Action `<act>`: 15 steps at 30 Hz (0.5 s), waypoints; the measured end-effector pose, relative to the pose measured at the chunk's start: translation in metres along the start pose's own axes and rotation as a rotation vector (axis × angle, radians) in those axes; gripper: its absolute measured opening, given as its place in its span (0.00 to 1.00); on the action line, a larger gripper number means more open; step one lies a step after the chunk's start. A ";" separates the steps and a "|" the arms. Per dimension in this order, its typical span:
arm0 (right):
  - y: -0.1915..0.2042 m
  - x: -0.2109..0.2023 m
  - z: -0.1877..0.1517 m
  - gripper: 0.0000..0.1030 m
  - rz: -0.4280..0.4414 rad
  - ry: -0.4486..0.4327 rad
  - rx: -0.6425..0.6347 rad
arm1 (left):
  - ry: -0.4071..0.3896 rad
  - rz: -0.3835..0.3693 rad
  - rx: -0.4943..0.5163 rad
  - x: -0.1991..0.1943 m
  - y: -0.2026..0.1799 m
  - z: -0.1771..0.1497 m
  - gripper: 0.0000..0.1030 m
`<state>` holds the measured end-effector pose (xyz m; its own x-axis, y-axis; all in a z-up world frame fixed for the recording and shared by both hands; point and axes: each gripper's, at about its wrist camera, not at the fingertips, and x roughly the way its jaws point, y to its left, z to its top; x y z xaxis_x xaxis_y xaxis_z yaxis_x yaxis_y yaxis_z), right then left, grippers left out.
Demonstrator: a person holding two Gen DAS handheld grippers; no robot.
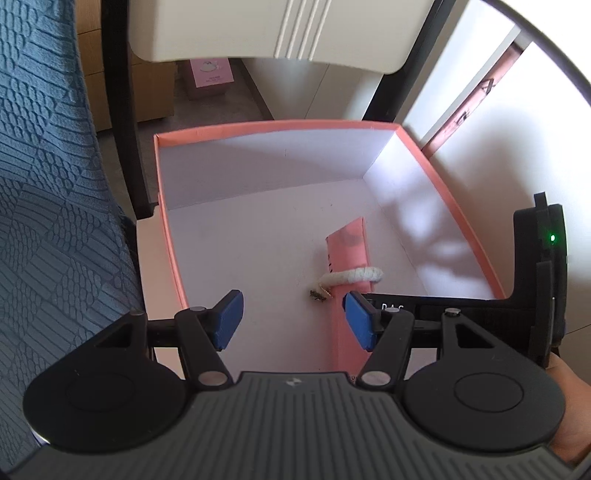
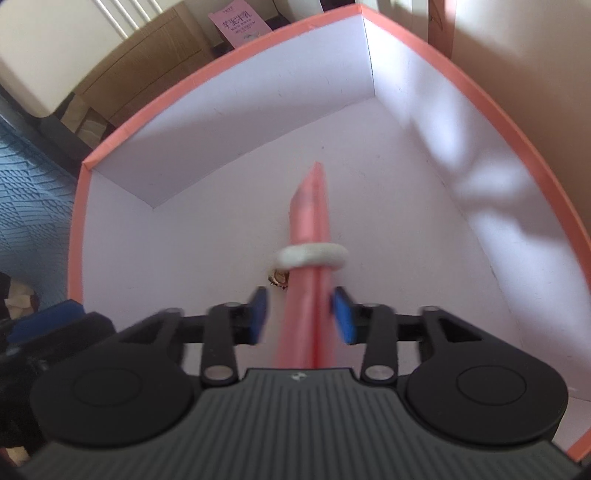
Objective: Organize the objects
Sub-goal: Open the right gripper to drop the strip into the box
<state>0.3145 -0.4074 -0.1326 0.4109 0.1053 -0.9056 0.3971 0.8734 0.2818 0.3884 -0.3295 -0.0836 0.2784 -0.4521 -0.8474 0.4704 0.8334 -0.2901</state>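
An open pink box with a white inside sits on a chair seat; it also shows in the right wrist view. A pink rolled paper tied with a white cord lies inside it. In the right wrist view the roll runs between the open blue pads of my right gripper, which do not clamp it; the cord circles it. My left gripper is open and empty over the box's near edge. The right gripper's body shows in the left view.
A blue textured fabric hangs at the left of the box. The chair's black frame and cream backrest rise behind it. A pink carton and wooden furniture stand on the floor beyond.
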 end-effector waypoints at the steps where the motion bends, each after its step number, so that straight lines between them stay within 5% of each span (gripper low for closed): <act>1: 0.002 -0.007 -0.002 0.62 -0.004 -0.012 0.001 | -0.009 -0.001 -0.001 -0.006 -0.001 0.001 0.65; 15: 0.037 -0.144 -0.009 0.67 0.026 -0.193 -0.038 | -0.140 -0.036 0.034 -0.129 -0.011 -0.008 0.65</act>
<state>0.2625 -0.3857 0.0051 0.5719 0.0381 -0.8195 0.3545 0.8893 0.2888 0.3405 -0.2775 0.0254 0.3736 -0.5236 -0.7657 0.5100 0.8055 -0.3019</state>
